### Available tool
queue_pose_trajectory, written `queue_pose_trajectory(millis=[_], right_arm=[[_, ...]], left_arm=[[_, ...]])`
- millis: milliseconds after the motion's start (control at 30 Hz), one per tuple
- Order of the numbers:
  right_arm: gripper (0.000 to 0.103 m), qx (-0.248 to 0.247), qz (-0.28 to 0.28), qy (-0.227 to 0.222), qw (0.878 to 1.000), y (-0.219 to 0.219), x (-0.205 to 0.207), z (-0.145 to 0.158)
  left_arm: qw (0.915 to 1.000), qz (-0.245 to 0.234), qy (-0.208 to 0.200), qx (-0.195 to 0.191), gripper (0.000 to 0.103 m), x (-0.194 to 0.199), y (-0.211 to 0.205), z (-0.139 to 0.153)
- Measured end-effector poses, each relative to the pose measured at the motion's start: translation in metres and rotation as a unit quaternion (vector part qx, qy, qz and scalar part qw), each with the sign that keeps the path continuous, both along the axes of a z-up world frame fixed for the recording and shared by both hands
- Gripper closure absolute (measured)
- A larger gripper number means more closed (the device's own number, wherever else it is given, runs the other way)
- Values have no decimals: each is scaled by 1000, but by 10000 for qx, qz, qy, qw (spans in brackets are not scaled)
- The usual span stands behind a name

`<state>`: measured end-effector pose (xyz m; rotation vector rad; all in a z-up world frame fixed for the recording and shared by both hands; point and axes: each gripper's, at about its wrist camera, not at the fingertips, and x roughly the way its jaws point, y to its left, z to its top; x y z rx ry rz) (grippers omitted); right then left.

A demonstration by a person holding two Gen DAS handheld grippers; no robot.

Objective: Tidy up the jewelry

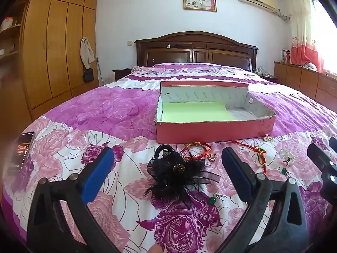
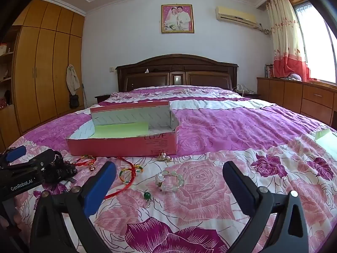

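A pink open box with a green lining lies on the bed; it also shows in the right wrist view. In front of it lie a black feather hair clip, red cord bracelets, a green bead earring, a pale bead bracelet, a colourful cord bracelet and a gold brooch. My left gripper is open, with the hair clip between its fingers. My right gripper is open over the pale bead bracelet.
A phone lies on the bed at the left. A green paper lies at the right edge. A wardrobe stands left, a headboard behind, drawers at right.
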<state>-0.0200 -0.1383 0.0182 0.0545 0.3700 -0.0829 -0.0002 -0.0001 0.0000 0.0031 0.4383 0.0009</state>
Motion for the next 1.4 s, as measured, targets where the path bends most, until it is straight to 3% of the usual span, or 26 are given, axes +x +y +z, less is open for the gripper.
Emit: queue_pose_trajectory(millis=[1400], right_arm=[[0,-35,-10,-34,10000,-1,0,-2]], left_arm=[[10000,-7,-22,35,7,-2,-2,0]])
